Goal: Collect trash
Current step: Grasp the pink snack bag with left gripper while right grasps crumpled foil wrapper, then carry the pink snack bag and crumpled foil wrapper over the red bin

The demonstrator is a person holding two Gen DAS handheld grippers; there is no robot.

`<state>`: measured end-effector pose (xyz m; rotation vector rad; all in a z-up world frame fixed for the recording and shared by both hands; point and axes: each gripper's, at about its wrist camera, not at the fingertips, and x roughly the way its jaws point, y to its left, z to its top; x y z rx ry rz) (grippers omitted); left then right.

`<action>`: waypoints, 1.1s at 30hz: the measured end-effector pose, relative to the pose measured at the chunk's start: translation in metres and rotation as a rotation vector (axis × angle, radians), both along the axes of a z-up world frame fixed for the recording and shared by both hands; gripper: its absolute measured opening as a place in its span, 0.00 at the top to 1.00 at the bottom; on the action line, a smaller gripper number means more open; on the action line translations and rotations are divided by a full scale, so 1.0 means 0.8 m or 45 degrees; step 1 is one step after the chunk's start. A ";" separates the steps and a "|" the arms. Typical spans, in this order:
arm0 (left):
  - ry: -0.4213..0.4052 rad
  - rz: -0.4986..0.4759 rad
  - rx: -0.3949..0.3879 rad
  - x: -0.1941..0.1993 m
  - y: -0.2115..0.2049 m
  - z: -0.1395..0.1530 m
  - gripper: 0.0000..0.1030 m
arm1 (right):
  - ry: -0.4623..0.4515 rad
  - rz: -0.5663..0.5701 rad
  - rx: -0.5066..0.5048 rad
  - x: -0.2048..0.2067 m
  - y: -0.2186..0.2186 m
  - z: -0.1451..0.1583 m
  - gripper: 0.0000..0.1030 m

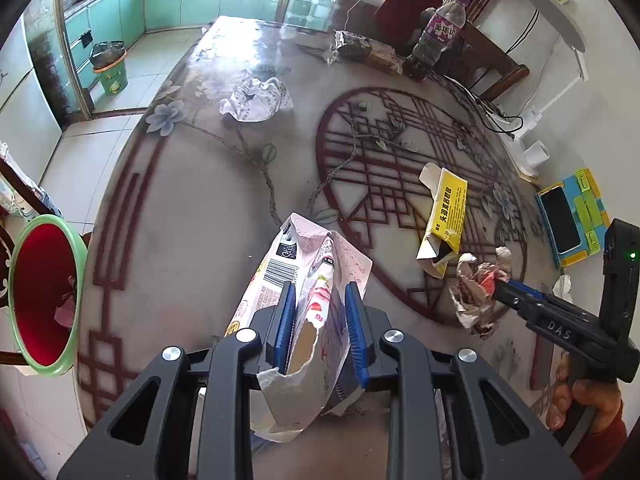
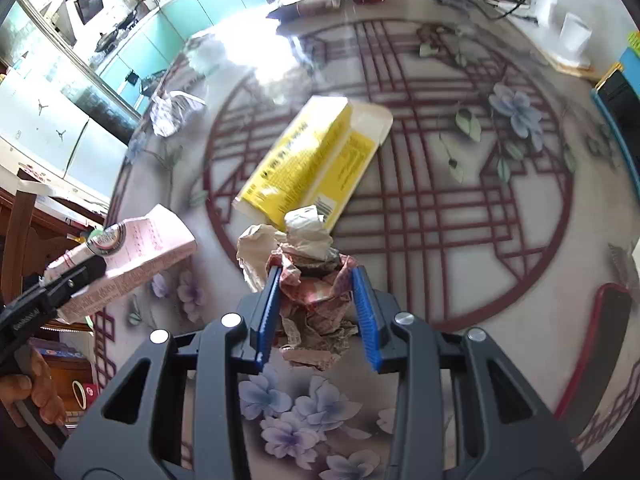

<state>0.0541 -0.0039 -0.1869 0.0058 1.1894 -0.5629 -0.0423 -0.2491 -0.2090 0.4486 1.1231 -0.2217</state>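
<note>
The left gripper (image 1: 320,292) pinches a torn pink carton (image 1: 308,280) above the table (image 1: 192,208); the right gripper (image 2: 316,276) clamps crumpled wrappers (image 2: 312,280). A yellow box (image 2: 308,160) lies just beyond. Only the left view shows the red-lined bin (image 1: 44,296) at near left and the bottle (image 1: 440,32) far off.

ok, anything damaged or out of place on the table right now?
Yes. The pink-and-white milk carton in the left tongs is crushed, its end torn open. A flattened yellow cardboard box lies with its flaps splayed on the patterned table, and a crumpled white printed paper sits farther off. The right tongs grip a crumpled paper wad.
</note>
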 end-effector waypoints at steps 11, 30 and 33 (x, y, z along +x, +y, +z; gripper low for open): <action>-0.093 -0.005 -0.029 -0.002 0.035 0.032 0.78 | -0.095 0.033 -0.034 0.003 0.040 0.048 0.66; -0.133 0.243 -0.025 0.020 0.193 0.038 0.77 | -0.190 0.349 -0.017 0.078 0.216 0.083 0.66; -0.135 0.295 -0.018 0.023 0.220 0.035 0.77 | -0.194 0.405 -0.014 0.090 0.244 0.085 0.66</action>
